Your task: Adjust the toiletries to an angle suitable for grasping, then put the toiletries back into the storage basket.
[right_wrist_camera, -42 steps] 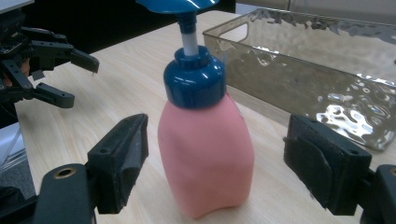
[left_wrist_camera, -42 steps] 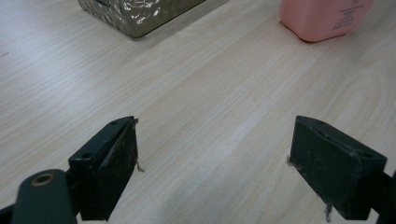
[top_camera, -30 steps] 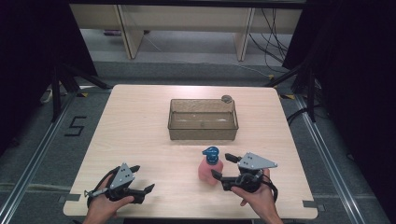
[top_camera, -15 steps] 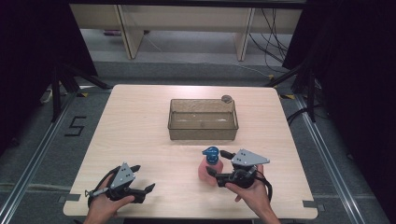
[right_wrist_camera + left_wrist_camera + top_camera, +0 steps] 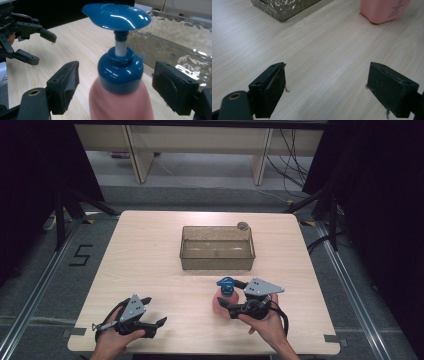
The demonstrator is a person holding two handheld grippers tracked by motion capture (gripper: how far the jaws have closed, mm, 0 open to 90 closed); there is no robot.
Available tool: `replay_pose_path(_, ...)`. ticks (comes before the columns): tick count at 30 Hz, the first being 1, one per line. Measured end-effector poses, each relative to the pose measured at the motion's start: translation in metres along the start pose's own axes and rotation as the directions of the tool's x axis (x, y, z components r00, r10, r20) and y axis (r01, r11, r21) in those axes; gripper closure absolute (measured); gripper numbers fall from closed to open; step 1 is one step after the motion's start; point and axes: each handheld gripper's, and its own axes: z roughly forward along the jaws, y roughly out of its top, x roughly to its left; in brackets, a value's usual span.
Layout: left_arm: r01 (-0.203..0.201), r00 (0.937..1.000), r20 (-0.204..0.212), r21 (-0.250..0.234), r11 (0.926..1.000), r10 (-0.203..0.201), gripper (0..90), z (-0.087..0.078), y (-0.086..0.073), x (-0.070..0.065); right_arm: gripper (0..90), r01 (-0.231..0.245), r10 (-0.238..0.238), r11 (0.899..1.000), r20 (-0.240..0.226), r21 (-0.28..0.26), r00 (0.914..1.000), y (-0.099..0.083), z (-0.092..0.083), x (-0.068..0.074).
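Pink plastic pump bottle (image 5: 120, 100) is standing near the counter's front edge between the wide-open right gripper (image 5: 125, 85), probably light, smooth and best gripped at its body.

A pale wooden table (image 5: 150, 250) carries a clear tub (image 5: 217, 248) and a pink pump bottle (image 5: 222, 301).

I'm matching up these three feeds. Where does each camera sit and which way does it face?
High view: above the person's side, looking forward and down on the table; both hands and grippers show.
Left gripper view: on the left gripper, looking low across the table; open jaws.
Right gripper view: on the right gripper; open jaws flank the bottle.
Shared: bottle and bin in all three.
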Motion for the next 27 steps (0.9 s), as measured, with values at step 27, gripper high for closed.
replay_pose_path(27,-0.011,0.9999,-0.003,-0.005,0.9999,0.011,14.8,-0.0019,-0.0001,0.0005,37.0,-0.039,0.038,0.999,-0.043,-0.014,0.9984,0.0000,0.0122,-0.0019)
